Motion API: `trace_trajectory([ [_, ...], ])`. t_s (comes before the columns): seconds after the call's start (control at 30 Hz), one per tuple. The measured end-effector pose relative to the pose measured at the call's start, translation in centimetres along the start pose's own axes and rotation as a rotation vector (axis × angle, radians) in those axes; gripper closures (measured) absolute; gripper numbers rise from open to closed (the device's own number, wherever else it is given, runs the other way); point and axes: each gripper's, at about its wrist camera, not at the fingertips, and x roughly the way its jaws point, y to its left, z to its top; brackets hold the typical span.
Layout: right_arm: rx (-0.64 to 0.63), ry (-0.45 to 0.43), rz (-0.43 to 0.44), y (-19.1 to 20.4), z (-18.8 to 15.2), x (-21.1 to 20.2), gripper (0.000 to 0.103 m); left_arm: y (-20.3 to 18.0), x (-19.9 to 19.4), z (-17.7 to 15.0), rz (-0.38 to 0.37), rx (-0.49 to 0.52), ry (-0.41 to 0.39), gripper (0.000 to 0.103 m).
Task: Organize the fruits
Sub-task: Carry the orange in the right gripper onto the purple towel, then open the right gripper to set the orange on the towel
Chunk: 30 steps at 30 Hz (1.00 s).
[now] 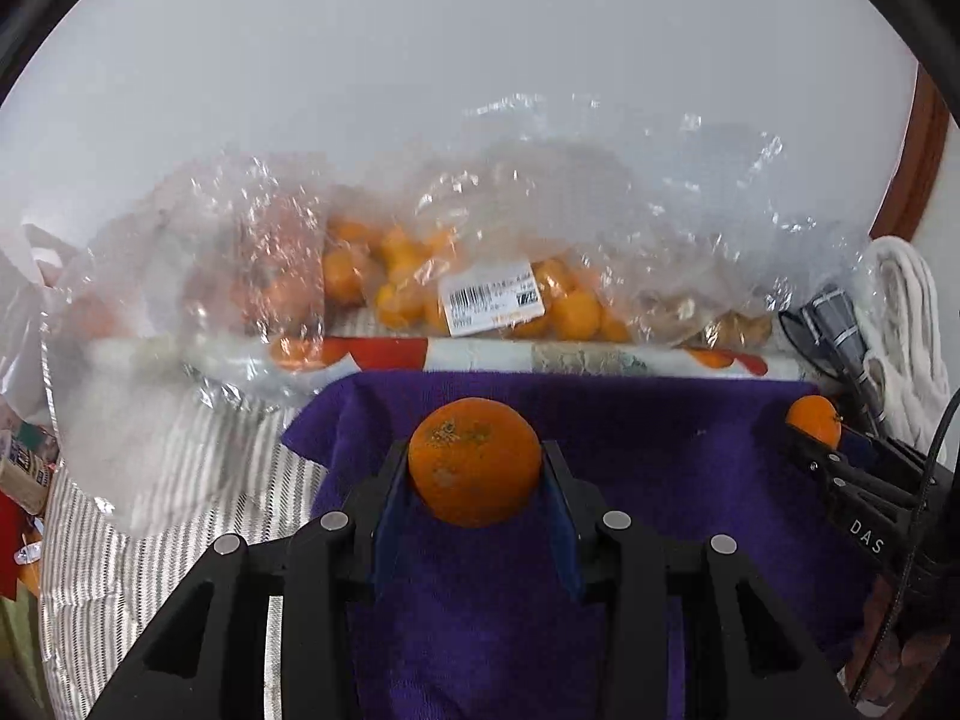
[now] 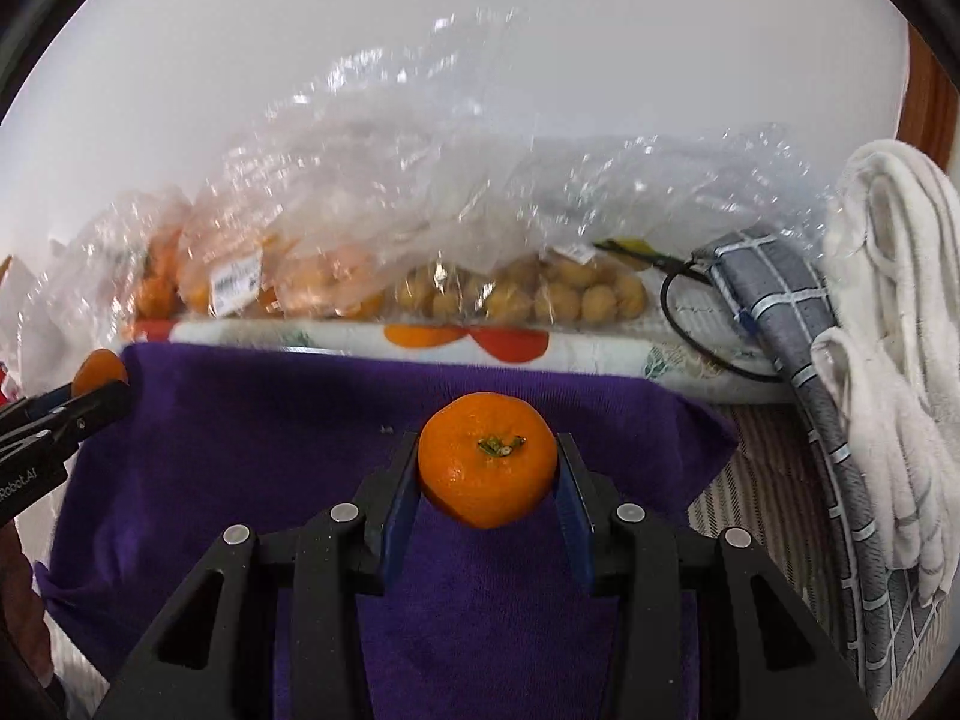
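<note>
Left wrist: left gripper [image 1: 475,468] clamps an orange [image 1: 474,461] over the purple towel [image 1: 660,456]. Right gripper [image 2: 487,468] clamps a tangerine [image 2: 487,467] (stem up)

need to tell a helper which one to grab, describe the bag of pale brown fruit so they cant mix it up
Find the purple towel; behind it runs a white cloth with orange and red prints. Clear plastic bags lie on it, and yours is the right-hand bag: round tan fruit, while its neighbours hold bright orange ones.

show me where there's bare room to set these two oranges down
The purple towel is bare across its middle, between the two grippers and short of the printed cloth. Behind that cloth it is crowded with bags of fruit; folded cloths fill the right.
</note>
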Motion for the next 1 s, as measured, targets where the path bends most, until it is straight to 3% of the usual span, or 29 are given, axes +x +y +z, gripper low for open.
trace_trajectory([
  [0.53, 0.027, 0.078, -0.022, -1.7, -0.3, 1.4, 0.061, -0.5, 2.5, -1.2, -0.008, 0.015, 0.052, 0.064],
  [1.0, -0.008, 0.125, -0.057, -0.8, -0.4, 3.0, 0.061, -0.9, 3.5, -1.3, 0.024, 0.022, 0.097, 0.064],
])
